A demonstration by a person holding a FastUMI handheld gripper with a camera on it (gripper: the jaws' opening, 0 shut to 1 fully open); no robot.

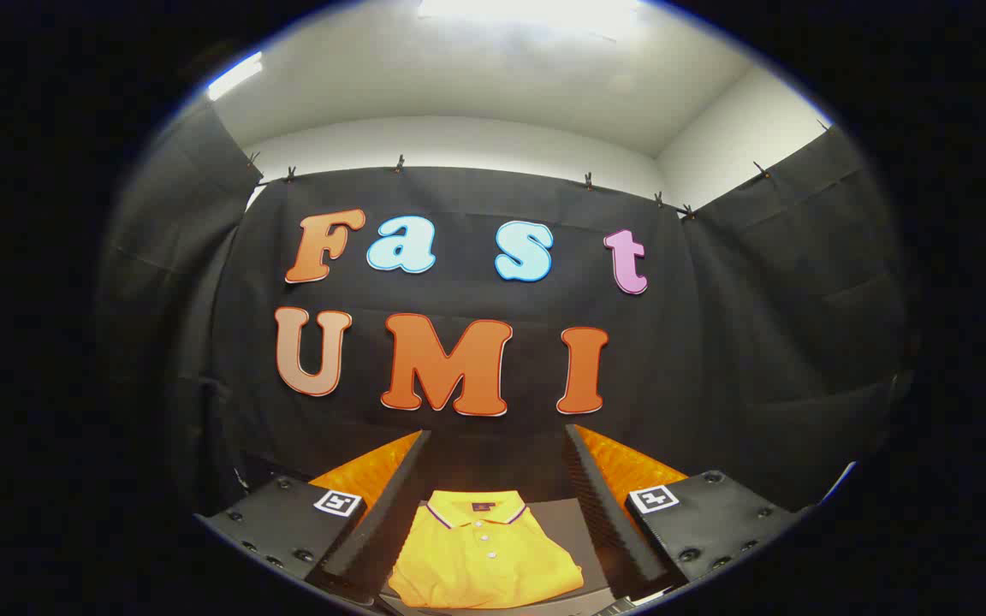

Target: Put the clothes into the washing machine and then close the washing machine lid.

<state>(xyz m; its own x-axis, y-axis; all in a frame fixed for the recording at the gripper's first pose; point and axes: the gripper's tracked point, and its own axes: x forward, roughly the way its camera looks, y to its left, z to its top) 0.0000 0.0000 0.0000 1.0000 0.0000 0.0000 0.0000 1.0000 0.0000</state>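
1. Your tool (497, 466) is spread wide, with nothing between its two fingers (390, 505) and nothing in its hold. Both fingers hang in the air, apart from the garment.

2. The task's thing, a folded yellow polo shirt (480, 552), lies flat between the fingers and below them, collar towards the booth's black cloth wall (715, 342). It rests on a dark bench surface (555, 518), buttons up, neatly folded.

3. By my reading you are at the very first step: reaching for the clothes. The shirt looks untouched, so nothing of the task is done yet.

4. The next move calls for you to lower the tool straight down onto the shirt. Keep the fingers wide until they straddle a good fold of cloth, then close them.

5. Aim for a thick part, such as the folded body below the collar (476, 509). A pinch on a single layer would likely let the rest unfold and trail.

6. Expect the shirt to droop and open out once lifted; it is soft cloth and will not keep its folded shape.

7. The washing machine and its lid are not something I can place from here, so you will need to turn and find them once the shirt is held.
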